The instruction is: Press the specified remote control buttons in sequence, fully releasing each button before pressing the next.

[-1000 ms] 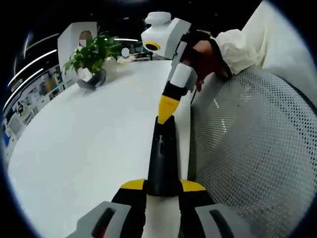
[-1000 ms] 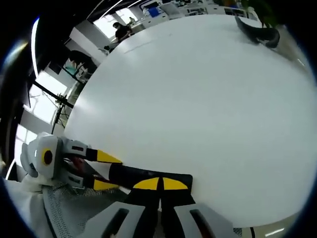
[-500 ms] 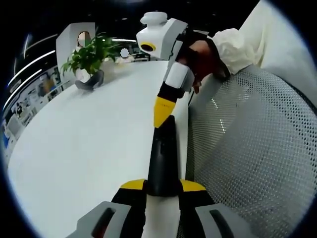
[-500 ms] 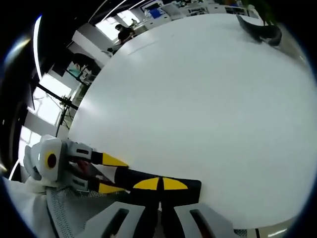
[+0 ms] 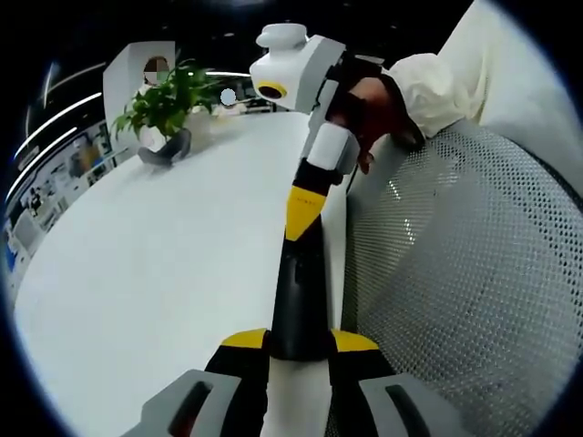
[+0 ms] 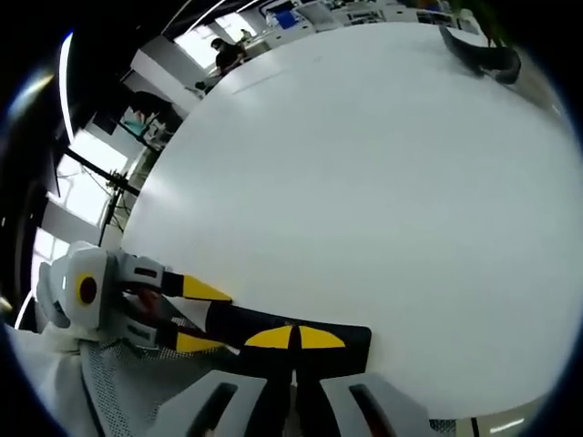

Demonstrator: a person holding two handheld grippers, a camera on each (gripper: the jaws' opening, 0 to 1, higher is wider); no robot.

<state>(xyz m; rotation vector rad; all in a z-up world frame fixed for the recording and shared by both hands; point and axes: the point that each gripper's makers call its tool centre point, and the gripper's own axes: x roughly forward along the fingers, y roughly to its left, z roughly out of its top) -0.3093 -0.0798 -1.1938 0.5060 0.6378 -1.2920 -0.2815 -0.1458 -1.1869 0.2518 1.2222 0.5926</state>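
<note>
We see left gripper (image 5: 299,341) clamped on remote control (image 5: 300,291); right gripper (image 5: 303,211) jaws together, tip touching remote's far end.

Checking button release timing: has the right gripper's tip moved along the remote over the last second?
Yes. In the left gripper view, the right gripper tip has backed slightly up the remote, toward its far end and the plant.

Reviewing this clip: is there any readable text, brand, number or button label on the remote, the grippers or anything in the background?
None can be read.
Remote: dark face, button markings too small and blurred.
Left gripper and right gripper: yellow tips, no lettering.
Wall displays behind the table: coloured patches, too blurred to read.
Plant pot: no label visible.
</note>
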